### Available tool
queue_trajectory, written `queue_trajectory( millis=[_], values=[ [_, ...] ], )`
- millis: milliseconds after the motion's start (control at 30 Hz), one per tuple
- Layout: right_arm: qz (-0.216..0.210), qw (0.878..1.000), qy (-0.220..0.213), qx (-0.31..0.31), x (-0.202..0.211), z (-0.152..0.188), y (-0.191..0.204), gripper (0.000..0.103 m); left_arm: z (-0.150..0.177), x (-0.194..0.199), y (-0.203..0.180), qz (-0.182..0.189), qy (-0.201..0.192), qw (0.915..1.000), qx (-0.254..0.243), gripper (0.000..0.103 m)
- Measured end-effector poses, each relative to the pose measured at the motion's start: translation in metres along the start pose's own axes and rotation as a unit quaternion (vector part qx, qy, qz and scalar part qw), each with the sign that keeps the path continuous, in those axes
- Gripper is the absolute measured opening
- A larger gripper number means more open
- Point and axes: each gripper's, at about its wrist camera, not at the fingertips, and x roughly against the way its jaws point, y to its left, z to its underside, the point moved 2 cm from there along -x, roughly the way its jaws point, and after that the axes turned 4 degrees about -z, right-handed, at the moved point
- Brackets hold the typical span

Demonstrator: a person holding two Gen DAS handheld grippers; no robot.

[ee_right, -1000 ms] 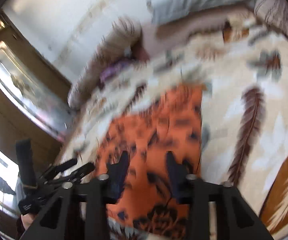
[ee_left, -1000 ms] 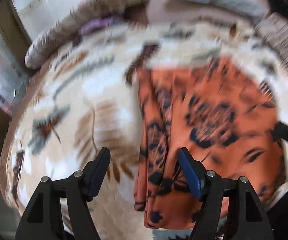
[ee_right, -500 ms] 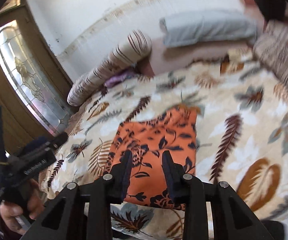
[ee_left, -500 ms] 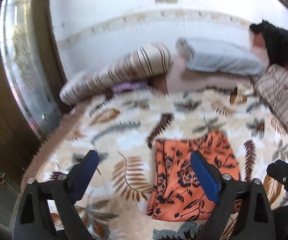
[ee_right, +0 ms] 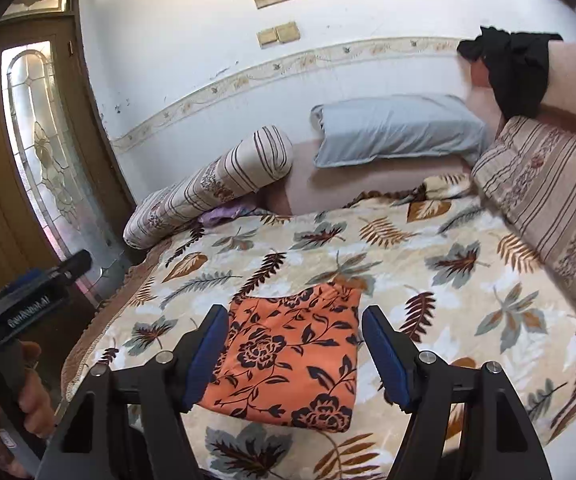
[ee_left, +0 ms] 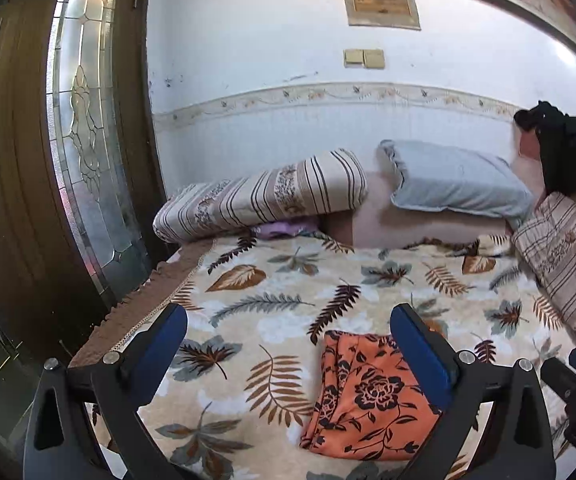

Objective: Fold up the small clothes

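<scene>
Item: orange cloth [ee_right: 288,356], black flower print. Location: lying on the leaf-patterned blanket [ee_right: 427,280], near its front edge, well short of the pillows.

Condition: folded into a flat, roughly rectangular packet; left side shows stacked pleats in the left wrist view, edges fairly even.

Left gripper [ee_left: 288,344]: jaws wide apart, empty, held above the blanket. Right gripper [ee_right: 293,354]: jaws apart, empty, framing the cloth from above.

Handling note: fold appears complete or nearly so. If another fold is wanted, pinch both near corners together, lift low, lay edge squarely on edge.
</scene>
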Motion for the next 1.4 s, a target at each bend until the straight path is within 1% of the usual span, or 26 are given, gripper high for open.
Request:
queue_trajectory(
  millis=[67, 200, 367, 500, 600, 733, 833, 1067, 1400],
  values=[
    [-0.002, 1.000, -0.001, 0.000, 0.001, -0.001, 0.003, 0.073, 0.000, 0.001, 0.002, 0.000, 0.000, 1.0000, 0.001, 0.101],
    [0.011, 1.000, -0.003, 0.008, -0.002, 0.001, 0.009, 0.073, 0.004, 0.001, 0.006, 0.005, 0.005, 1.0000, 0.001, 0.101],
    [0.009, 1.000, -0.004, -0.004, -0.002, 0.004, 0.013, 0.073, 0.008, 0.001, 0.011, 0.002, 0.011, 0.9999, -0.002, 0.101],
    [0.010, 1.000, -0.011, -0.008, 0.001, 0.004, 0.013, 0.073, 0.011, 0.004, 0.016, 0.007, 0.012, 0.9999, 0.004, 0.101],
    [0.011, 1.000, -0.018, -0.007, 0.005, 0.003, 0.014, 0.073, 0.013, 0.010, 0.018, 0.004, 0.004, 1.0000, 0.005, 0.101],
    [0.015, 1.000, -0.024, 0.000, 0.011, 0.002, 0.018, 0.073, 0.014, 0.016, 0.016, 0.004, -0.004, 0.9999, -0.011, 0.101],
    [0.014, 1.000, -0.028, 0.000, 0.014, 0.002, 0.020, 0.073, 0.014, 0.020, 0.017, 0.013, -0.002, 0.9998, -0.014, 0.101],
    [0.018, 0.999, -0.030, -0.001, 0.017, 0.004, 0.024, 0.073, 0.013, 0.025, 0.024, 0.015, -0.003, 0.9999, -0.005, 0.101],
    [0.027, 0.999, -0.030, -0.008, 0.015, 0.004, 0.026, 0.073, 0.017, 0.021, 0.024, 0.023, 0.004, 0.9996, -0.015, 0.101]
  ],
)
